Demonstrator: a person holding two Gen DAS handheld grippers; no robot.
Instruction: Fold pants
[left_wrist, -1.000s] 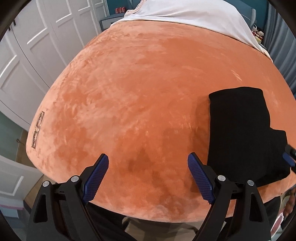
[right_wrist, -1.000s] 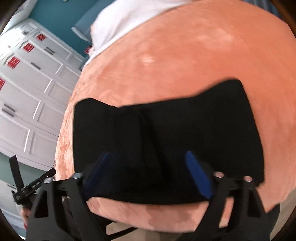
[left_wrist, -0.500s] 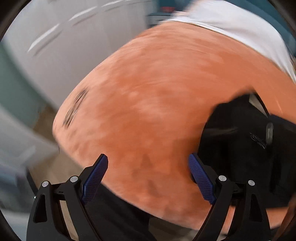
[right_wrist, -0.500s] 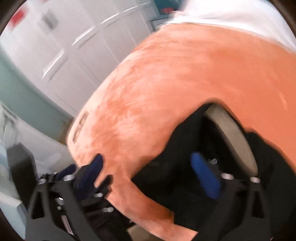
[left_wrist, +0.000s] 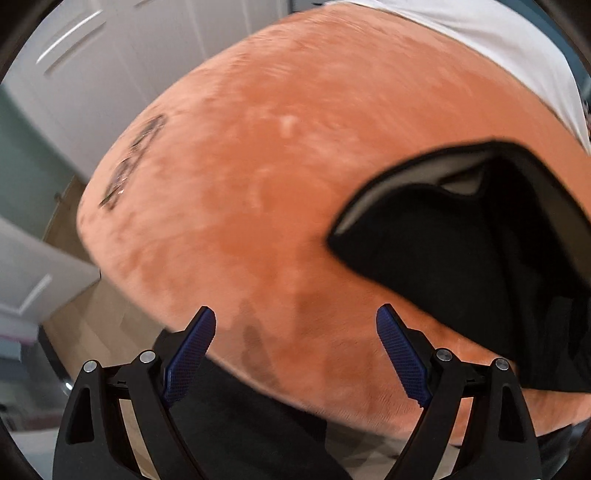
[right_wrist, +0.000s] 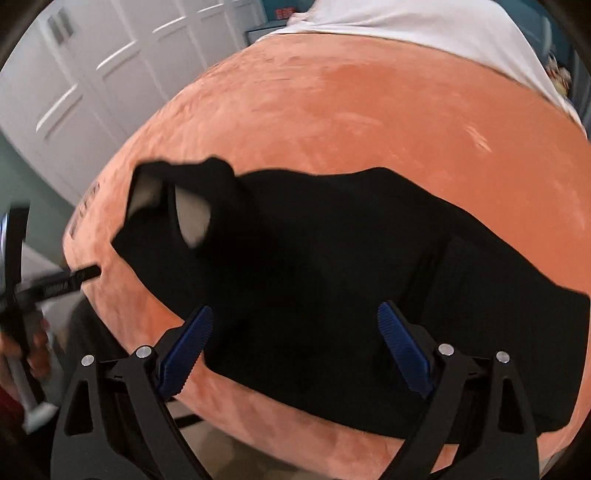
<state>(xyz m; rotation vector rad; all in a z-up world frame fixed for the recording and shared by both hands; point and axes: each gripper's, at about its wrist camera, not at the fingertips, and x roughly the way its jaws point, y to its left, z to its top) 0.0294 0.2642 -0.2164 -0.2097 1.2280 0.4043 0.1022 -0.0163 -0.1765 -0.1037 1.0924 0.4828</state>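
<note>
The black pants (right_wrist: 332, 280) lie spread across the near part of the orange blanket (right_wrist: 369, 118), close to its front edge, with a pale lining (right_wrist: 192, 218) showing at the bunched left end. In the left wrist view the pants (left_wrist: 461, 266) sit at the blanket's (left_wrist: 258, 166) right side, waistband gaping. The right gripper (right_wrist: 293, 350) hovers over the pants, its 2 blue pads spread wide, holding nothing. The left gripper (left_wrist: 295, 354) hangs over the blanket's front edge left of the pants, jaws likewise wide apart. A white sheet (right_wrist: 424, 26) covers the blanket's far end; white cabinet doors (right_wrist: 110, 74) stand beyond its left side.
</note>
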